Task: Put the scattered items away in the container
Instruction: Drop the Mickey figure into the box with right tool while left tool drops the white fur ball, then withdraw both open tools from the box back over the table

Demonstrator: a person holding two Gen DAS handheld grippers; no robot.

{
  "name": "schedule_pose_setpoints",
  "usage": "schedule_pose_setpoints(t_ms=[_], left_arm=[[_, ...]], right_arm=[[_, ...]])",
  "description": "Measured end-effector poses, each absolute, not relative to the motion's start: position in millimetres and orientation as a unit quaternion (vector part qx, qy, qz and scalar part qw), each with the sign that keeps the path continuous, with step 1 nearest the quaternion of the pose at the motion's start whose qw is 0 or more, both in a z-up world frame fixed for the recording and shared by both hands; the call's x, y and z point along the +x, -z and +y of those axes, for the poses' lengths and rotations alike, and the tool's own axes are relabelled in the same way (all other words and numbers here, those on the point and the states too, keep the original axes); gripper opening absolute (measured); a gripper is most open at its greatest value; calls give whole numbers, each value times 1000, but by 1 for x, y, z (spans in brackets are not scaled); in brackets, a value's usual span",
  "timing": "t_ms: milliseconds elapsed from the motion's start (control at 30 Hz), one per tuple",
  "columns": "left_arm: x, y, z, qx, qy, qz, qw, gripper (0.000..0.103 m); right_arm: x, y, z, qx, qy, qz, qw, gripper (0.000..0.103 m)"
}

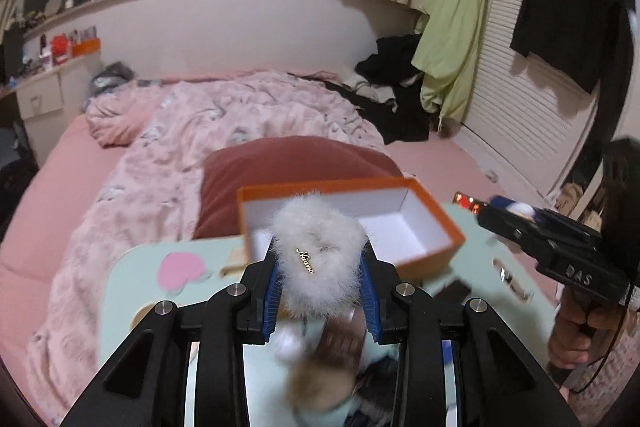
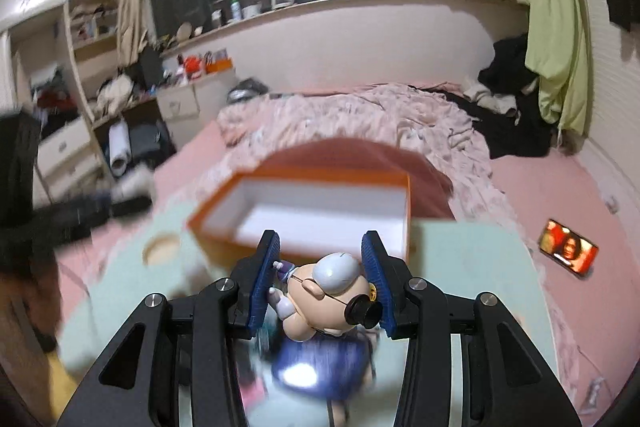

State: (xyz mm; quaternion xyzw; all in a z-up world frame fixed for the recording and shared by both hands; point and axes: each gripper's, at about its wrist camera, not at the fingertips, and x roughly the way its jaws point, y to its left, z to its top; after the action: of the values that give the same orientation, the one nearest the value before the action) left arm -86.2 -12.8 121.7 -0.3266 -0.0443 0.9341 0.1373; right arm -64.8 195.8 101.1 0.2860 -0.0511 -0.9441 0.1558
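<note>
My left gripper (image 1: 320, 269) is shut on a white fluffy hair clip (image 1: 318, 259) with a gold name tag, held just in front of the open orange box (image 1: 436, 205) with a white inside. My right gripper (image 2: 320, 277) is shut on a small bald cartoon figurine (image 2: 326, 295) with glasses, held near the box's front wall (image 2: 218, 239). The box looks empty inside. The right gripper body shows at the right of the left wrist view (image 1: 556, 243). Blurred small items lie below both grippers on the mint-green tray table (image 1: 132, 291).
The table (image 2: 472, 267) stands on a bed with a pink quilt (image 1: 200, 131) and a red-brown cushion (image 1: 296, 159) behind the box. A lit phone (image 2: 568, 251) lies on the pink sheet at right. Clothes pile against the far wall.
</note>
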Motion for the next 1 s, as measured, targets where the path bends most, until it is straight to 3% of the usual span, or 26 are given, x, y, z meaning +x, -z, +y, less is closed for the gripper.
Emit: schedule_pose_setpoints(t_ms=[300, 433, 467, 500, 733, 833, 1000], left_arm=[[-172, -88, 5, -402, -904, -93, 107, 34], [-185, -79, 4, -423, -890, -141, 92, 57], [-182, -78, 4, -419, -892, -145, 89, 67], [-178, -80, 2, -414, -894, -147, 87, 70], [-130, -106, -11, -371, -913, -137, 99, 75], [-99, -114, -17, -358, -919, -124, 112, 85], [-31, -98, -24, -351, -925, -89, 116, 89]], right_arm=[[-174, -80, 202, 387, 897, -148, 155, 44], [-206, -54, 192, 447, 876, -132, 125, 45], [-207, -51, 191, 450, 877, -125, 114, 45], [-206, -51, 193, 445, 881, -122, 107, 46], [-169, -84, 216, 377, 903, -160, 132, 69], [-152, -96, 221, 355, 910, -159, 141, 69], [-82, -105, 214, 317, 938, -77, 115, 69]])
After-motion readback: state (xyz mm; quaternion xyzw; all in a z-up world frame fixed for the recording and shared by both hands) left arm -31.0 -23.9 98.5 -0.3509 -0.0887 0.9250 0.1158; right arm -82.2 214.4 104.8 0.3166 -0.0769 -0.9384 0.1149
